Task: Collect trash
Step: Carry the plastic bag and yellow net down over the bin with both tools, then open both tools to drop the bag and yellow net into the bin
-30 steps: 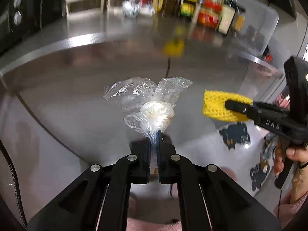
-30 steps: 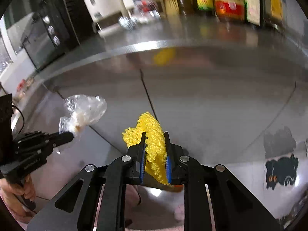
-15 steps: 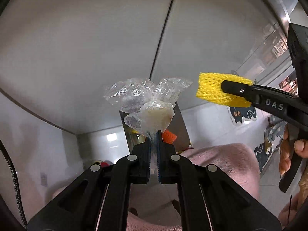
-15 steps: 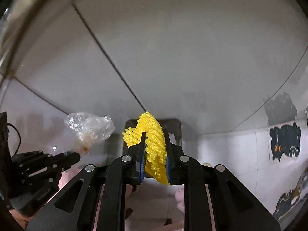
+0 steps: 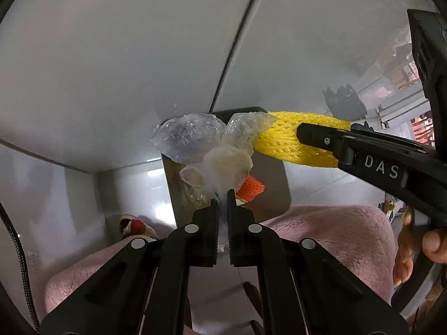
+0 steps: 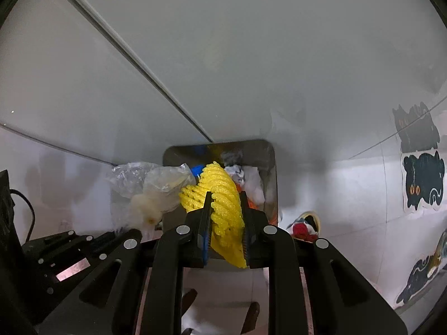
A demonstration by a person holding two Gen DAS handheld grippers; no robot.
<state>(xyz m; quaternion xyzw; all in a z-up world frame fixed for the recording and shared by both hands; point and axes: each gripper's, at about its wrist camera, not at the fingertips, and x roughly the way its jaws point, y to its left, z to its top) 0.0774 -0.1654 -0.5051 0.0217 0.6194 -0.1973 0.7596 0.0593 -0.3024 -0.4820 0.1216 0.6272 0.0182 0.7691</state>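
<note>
Trash fills both tools here. Left hand-held gripper [image 5: 222,199] has its jaws pressed nearly together on the twisted neck of a clear plastic bag [image 5: 212,150], which holds a pale whitish lump and puffs out crumpled above the fingertips. Right hand-held gripper [image 6: 225,203] pinches a yellow foam net sleeve [image 6: 220,195] between its pads; its jaws have just been easing apart slightly, with the yellow net between them and the pads against its sides.

Both point steeply downward over a metal bin [image 6: 272,167] with rounded corners that stands on the floor against a pale grey cabinet front [image 6: 251,55]. In the right wrist view the bin's mouth lies directly beyond the yellow net, and inside it show white crumpled paper [image 6: 252,184], something blue [image 6: 197,170] and a bit of orange. In the left wrist view the plastic bag hangs over the bin's opening, with an orange foam net [image 5: 250,189] visible below it inside the bin.

The two loads sit just beside each other: the bag's crumpled top overlaps the end of the yellow net in the left view, though whether they touch I cannot tell. A person's fingers [image 5: 434,244] curl around the right tool's handle at the far right edge. Pink fuzzy fabric [image 5: 335,231] spreads below the tools. Cat stickers [image 6: 423,184] decorate the white wall at the right, and a small red and white object [image 6: 304,227] lies on the floor beside the bin.
</note>
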